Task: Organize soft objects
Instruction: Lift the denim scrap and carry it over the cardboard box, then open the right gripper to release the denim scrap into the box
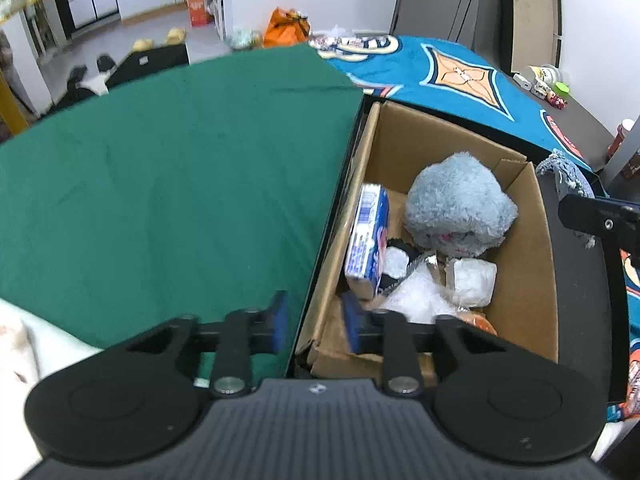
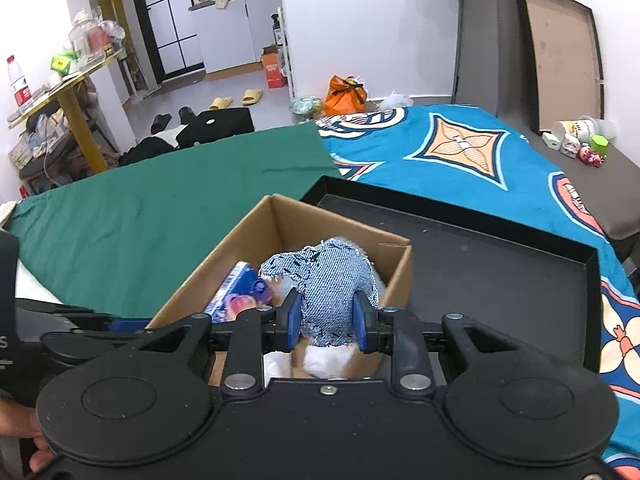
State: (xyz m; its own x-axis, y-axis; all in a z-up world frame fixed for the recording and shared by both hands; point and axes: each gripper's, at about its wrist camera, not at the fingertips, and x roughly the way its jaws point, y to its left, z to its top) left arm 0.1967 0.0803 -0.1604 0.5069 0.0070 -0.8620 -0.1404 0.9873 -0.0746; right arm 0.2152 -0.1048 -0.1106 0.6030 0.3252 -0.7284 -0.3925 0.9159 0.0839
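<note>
A cardboard box (image 1: 524, 280) holds a grey-blue plush toy (image 1: 458, 204), a blue tissue pack (image 1: 368, 236) and white wrapped items (image 1: 472, 280). My left gripper (image 1: 314, 322) is open and empty, its jaws straddling the box's near-left wall. My right gripper (image 2: 326, 322) is shut on a frayed denim soft piece (image 2: 332, 280), held above the box (image 2: 280, 220). The denim piece (image 1: 560, 172) also shows at the right edge of the left wrist view.
The box sits in a black tray (image 2: 500, 272) on a bed with a green cloth (image 1: 160, 180) and a blue patterned blanket (image 2: 480, 152). Small items (image 2: 576, 140) stand on a shelf at the far right. The floor holds slippers and an orange bag (image 2: 344, 96).
</note>
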